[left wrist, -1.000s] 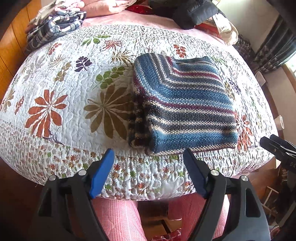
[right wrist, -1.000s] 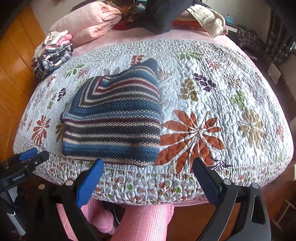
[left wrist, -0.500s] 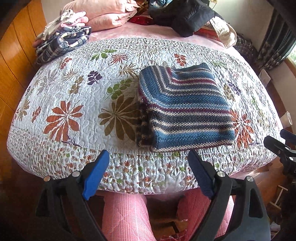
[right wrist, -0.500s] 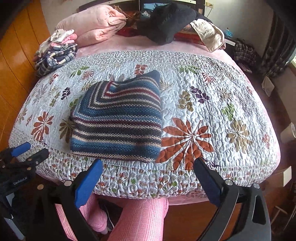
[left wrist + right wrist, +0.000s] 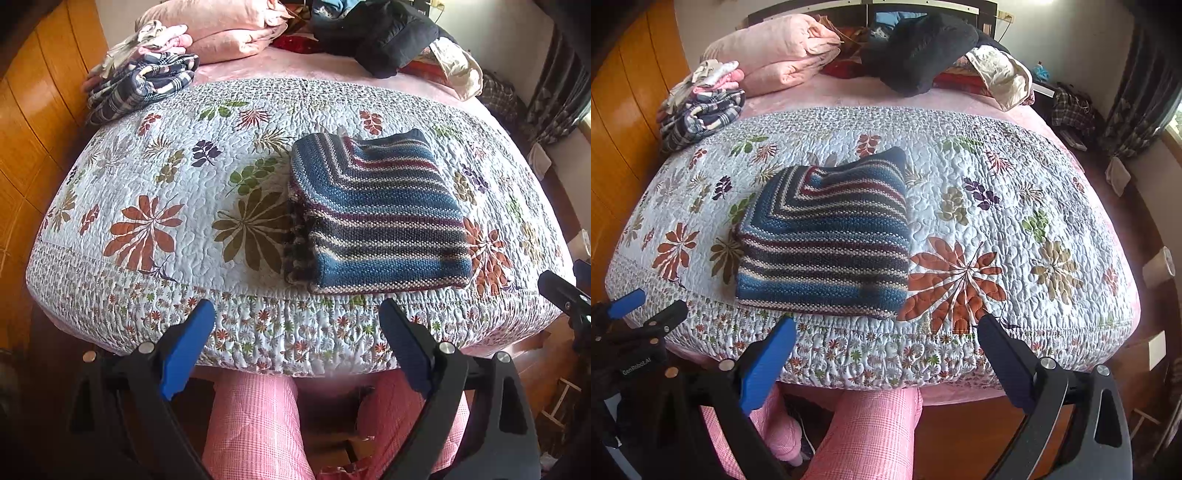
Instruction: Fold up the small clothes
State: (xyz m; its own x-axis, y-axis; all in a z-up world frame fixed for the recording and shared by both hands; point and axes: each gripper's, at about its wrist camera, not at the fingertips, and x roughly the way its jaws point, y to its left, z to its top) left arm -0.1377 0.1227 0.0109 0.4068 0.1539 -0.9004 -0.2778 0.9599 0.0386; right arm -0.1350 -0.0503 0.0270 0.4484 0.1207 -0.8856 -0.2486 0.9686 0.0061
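Observation:
A striped knit sweater [image 5: 376,218] in blue, maroon and cream lies folded into a neat rectangle on the floral quilt [image 5: 147,192], near the bed's front edge. The same sweater [image 5: 827,240] shows left of centre in the right wrist view. My left gripper [image 5: 295,321] hangs open in front of the bed edge, below the sweater, holding nothing. Off the front of the bed my right gripper [image 5: 886,336] is open and empty too. Each gripper's tip also shows at the side of the other's view.
A stack of folded plaid and pink clothes [image 5: 701,103] sits at the quilt's far left corner. Pink bedding [image 5: 779,55], a black garment [image 5: 919,51] and other clothes pile at the head of the bed. A person's pink trouser legs [image 5: 871,435] are below. Wooden panels line the left.
Both grippers have drawn back and away from the bed, so the sweater looks smaller and farther off. The sweater itself has not moved. Both stay open.

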